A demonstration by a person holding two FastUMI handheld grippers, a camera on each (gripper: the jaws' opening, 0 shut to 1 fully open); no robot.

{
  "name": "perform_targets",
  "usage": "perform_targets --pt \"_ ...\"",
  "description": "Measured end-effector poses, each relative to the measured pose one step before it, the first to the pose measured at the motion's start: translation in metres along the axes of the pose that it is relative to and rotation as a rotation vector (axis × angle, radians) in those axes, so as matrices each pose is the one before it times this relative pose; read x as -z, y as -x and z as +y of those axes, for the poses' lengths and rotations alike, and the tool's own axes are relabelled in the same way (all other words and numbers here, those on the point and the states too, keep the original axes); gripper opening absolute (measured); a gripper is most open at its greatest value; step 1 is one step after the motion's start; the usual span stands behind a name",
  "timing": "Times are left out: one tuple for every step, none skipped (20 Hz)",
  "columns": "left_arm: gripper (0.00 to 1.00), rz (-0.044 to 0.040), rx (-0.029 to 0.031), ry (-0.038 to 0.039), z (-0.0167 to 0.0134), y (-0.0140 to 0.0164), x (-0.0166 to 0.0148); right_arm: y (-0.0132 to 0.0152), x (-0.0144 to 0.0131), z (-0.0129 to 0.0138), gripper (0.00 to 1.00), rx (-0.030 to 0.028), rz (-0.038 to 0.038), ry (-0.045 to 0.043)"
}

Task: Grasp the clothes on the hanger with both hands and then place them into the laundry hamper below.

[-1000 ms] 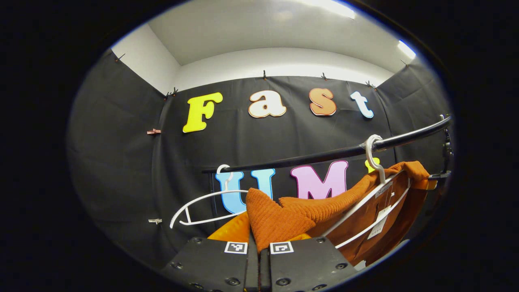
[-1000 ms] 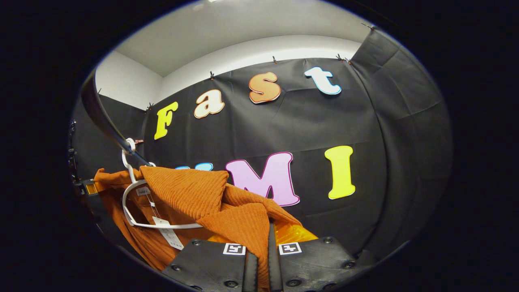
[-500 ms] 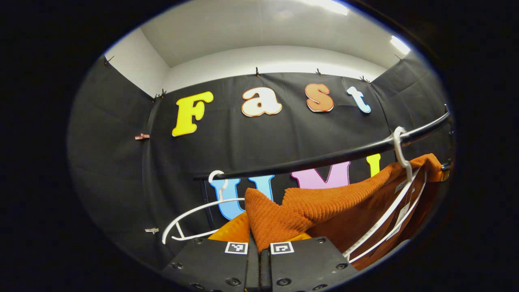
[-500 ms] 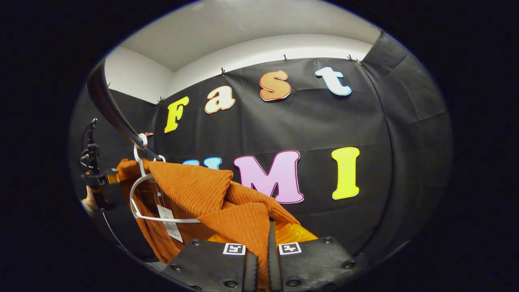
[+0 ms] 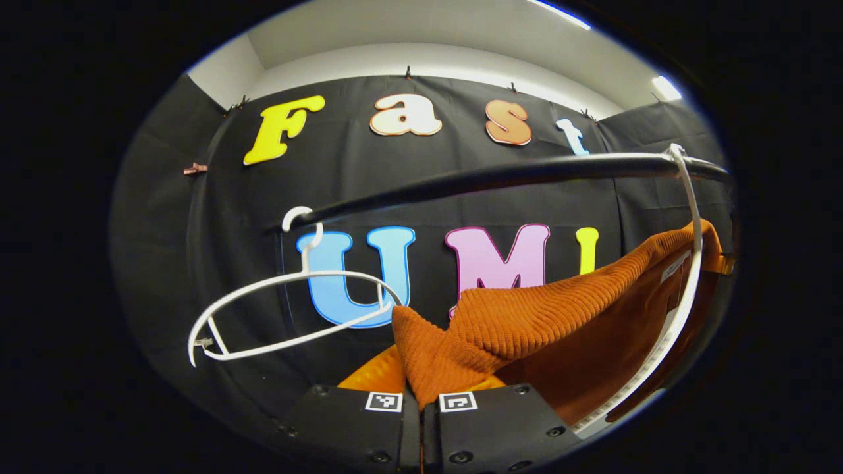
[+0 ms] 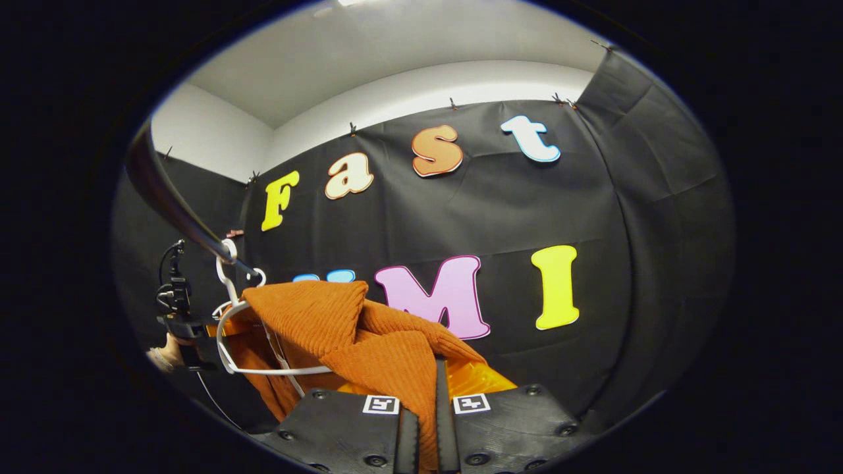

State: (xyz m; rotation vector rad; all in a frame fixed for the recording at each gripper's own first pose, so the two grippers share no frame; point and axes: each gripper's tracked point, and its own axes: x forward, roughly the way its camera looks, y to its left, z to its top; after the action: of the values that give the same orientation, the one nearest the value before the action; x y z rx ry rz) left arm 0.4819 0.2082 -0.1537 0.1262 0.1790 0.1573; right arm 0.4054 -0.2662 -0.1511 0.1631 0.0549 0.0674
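Both jaws still pinch sweater (image 5: pixel 527 322) | rail (image 5: pixel 500 176) now higher | hanger (image 5: pixel 283 309) nearer

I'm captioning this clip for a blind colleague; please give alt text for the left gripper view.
The left tool is shut on an orange knit garment, which drapes up to a white hanger on a black rail. An empty white hanger hangs further left.

Each tongs, left (image 5: pixel 422 411) and right (image 6: pixel 427 421), ends in two broad flat plates with rounded corners, studded with round screws along the edges. Beside the slit between the plates, each plate carries a small square white marker with a black pattern. Left of the right tongs, a hand (image 6: pixel 166 353) grips a cabled handle.
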Motion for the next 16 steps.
perform_targets --pt "0.06 0.00965 0.01198 0.00094 -0.00290 0.00062 0.00769 0.00068 0.00275 -0.00067 0.15 0.00661 0.00537 0.01201" --pt "0.06 0.00847 0.01830 0.01252 -0.00239 0.00101 0.01029 0.00036 0.00068 0.00056 0.10 -0.00297 0.00387 -0.01318" --pt "0.06 0.01219 0.02486 0.02198 -0.00378 0.00252 0.00887 -0.00002 0.00284 0.00077 0.10 -0.00629 0.00720 -0.02997" --pt "0.07 0.00633 0.02259 0.02257 -0.00226 0.00434 0.00725 -0.00143 0.00210 0.00085 0.15 -0.00973 0.00330 -0.02442" --pt "0.06 -0.00113 0.01769 0.02404 -0.00161 0.00444 0.00547 -0.00490 0.00130 -0.00036 0.15 -0.01137 0.00234 -0.01653" --pt "0.06 0.00135 0.01039 0.02632 -0.00032 0.00407 0.00376 -0.00539 0.00258 -0.00025 0.15 -0.01683 0.00813 -0.02736" --pt "0.06 -0.00424 0.00794 0.02723 0.00035 0.00433 0.00241 -0.00666 0.00056 0.00082 0.11 -0.01819 0.00884 -0.04804" --pt "0.06 -0.00640 0.00643 0.02133 -0.00065 0.00462 0.00380 -0.00603 -0.00339 -0.00022 0.15 -0.01605 -0.00162 -0.05144" --pt "0.06 -0.00588 0.00625 0.01093 -0.00372 0.00497 0.00295 -0.00557 -0.00282 -0.00215 0.15 -0.00910 0.00321 -0.04314" --pt "0.06 -0.00491 0.00571 0.00146 -0.00654 0.00556 0.00376 -0.00467 -0.00216 -0.00127 0.15 -0.00785 -0.00010 -0.02716" --pt "0.06 0.00726 -0.02027 0.00088 -0.00434 0.00549 0.00699 -0.00183 0.00206 0.00016 0.10 -0.00943 0.01083 -0.00701" --pt "0.05 -0.00077 -0.03034 -0.00219 -0.00012 0.00711 0.00806 0.00371 0.00268 -0.00110 0.15 -0.00162 0.00445 0.00582" --pt "0.06 -0.01866 -0.02515 0.00040 -0.00450 0.01079 0.00175 0.00414 -0.00161 -0.00237 0.15 0.00316 -0.01490 -0.00581" --pt "0.06 -0.02085 -0.03282 0.00382 -0.00460 0.00930 0.00124 0.00246 -0.00281 0.00048 0.15 -0.00442 -0.01889 -0.02538" --pt "0.06 -0.01122 -0.03253 0.00139 -0.00102 0.00714 0.00022 0.00216 -0.00151 0.00323 0.15 -0.01330 -0.01638 -0.03831" --pt "0.06 0.00642 -0.03360 0.00446 -0.00132 0.00436 0.00292 0.00055 -0.00090 0.00467 0.15 -0.01388 -0.01340 -0.02508"
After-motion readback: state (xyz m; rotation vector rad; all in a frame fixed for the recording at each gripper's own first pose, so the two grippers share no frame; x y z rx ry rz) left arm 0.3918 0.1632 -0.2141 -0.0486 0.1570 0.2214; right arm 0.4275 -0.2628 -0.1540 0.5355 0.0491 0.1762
